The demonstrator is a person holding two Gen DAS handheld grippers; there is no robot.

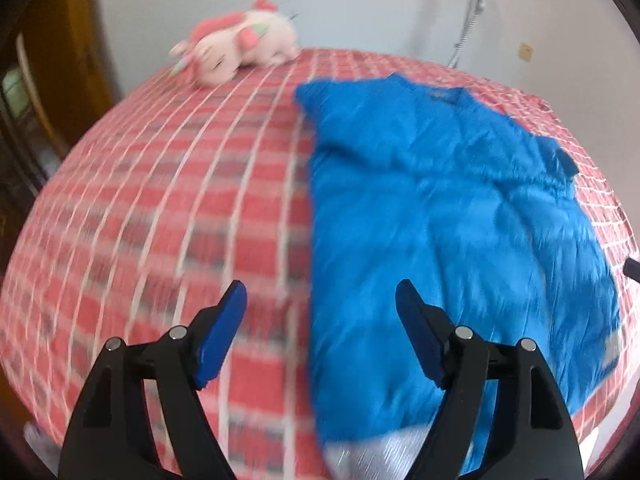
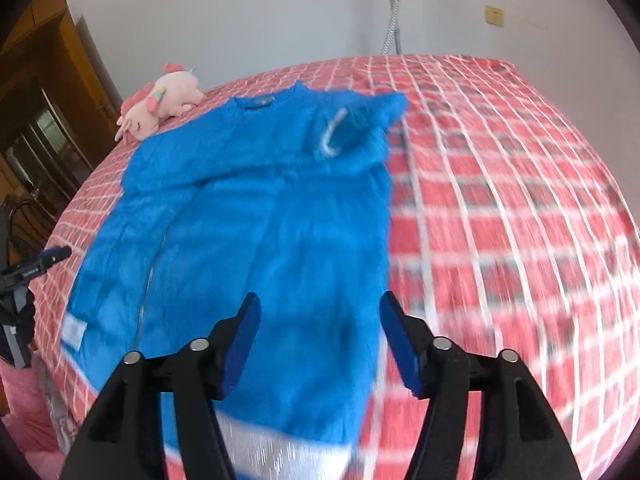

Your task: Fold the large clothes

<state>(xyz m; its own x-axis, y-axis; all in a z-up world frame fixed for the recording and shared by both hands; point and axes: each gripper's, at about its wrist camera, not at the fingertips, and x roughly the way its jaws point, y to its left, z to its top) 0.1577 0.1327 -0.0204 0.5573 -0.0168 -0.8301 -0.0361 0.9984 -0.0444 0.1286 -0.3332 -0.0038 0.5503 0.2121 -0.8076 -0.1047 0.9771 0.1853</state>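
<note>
A: Where's the sweater [image 2: 256, 232]?

B: Flat on the checked bed [image 2: 500, 208], long axis running near to far, collar far, white hem at the near edge. Left gripper [image 1: 320, 300] straddles its left edge, right gripper [image 2: 320, 312] its right edge; both wide open, holding nothing.

A: Nearer hand?

B: About equal (one per side). Frames blurred; right sleeve folded in, left one hard to make out. Toy [image 1: 236, 52] far left.
</note>
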